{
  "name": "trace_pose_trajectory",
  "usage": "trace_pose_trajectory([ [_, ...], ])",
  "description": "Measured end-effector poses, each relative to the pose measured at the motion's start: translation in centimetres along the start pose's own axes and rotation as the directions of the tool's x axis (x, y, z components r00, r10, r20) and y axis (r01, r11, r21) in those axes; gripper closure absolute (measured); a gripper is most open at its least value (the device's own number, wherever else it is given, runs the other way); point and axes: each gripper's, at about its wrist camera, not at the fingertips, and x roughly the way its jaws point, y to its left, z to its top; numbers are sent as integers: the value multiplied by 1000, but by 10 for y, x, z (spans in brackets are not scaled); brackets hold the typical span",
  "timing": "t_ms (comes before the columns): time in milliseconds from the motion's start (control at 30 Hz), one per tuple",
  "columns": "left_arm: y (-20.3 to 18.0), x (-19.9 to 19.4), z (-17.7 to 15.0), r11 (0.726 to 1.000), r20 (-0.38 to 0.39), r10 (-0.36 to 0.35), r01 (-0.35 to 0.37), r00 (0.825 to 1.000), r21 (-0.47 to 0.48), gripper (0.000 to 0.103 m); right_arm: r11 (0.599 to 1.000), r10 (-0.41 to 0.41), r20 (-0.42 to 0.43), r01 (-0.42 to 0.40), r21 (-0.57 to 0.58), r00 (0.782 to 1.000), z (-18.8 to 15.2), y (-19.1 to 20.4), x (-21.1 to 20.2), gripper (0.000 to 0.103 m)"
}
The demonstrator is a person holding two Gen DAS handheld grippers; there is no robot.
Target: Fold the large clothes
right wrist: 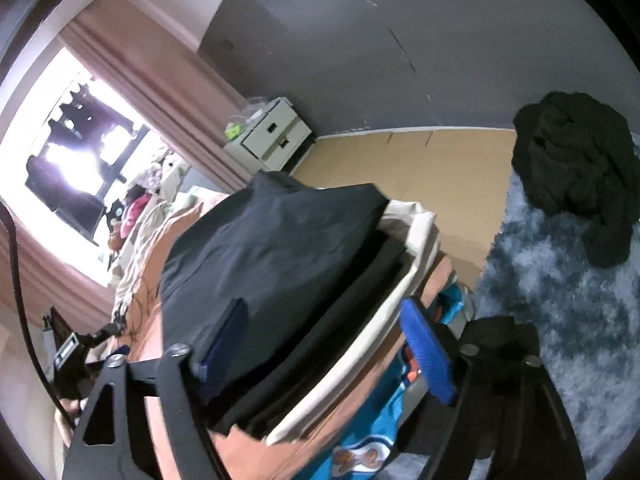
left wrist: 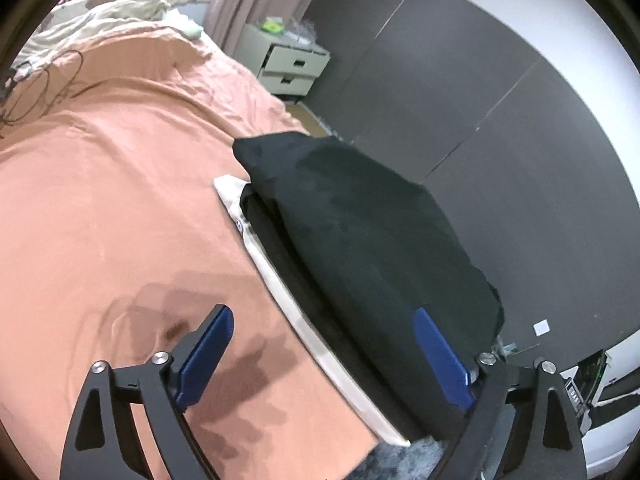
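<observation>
Orange bedding covers the bed; at its edge sits a stack of folded clothes, a black garment on top, cream one below. Left gripper and right gripper are both spread wide, straddling the stack, probably to square it.

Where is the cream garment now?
The cream garment lies at the bottom of the folded stack on the orange bed sheet, under the black clothes, near the bed's edge in both views.
</observation>
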Motion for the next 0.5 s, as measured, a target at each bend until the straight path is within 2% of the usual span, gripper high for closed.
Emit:
trace_pose_trajectory([
  [100, -2, -27, -10, 1000, 28, -14, 14, 1000, 7, 5, 999, 5, 27, -4, -45, 1000, -8, 17, -16, 0],
  [267, -8, -65, -30, 998, 81, -2, -3, 997, 58, 0, 991, 6, 30, -2, -137, 1000, -25, 47, -37, 0],
  [433, -7, -100, -55, 997, 121, -6, -3, 993, 77, 0, 978, 22, 36, -14, -208, 999, -43, 71, -56, 0],
  [500, -7, -117, -68, 995, 165, 5, -22, 986, 100, 0, 973, 26, 37, -17, -228, 999, -50, 78, -64, 0],
])
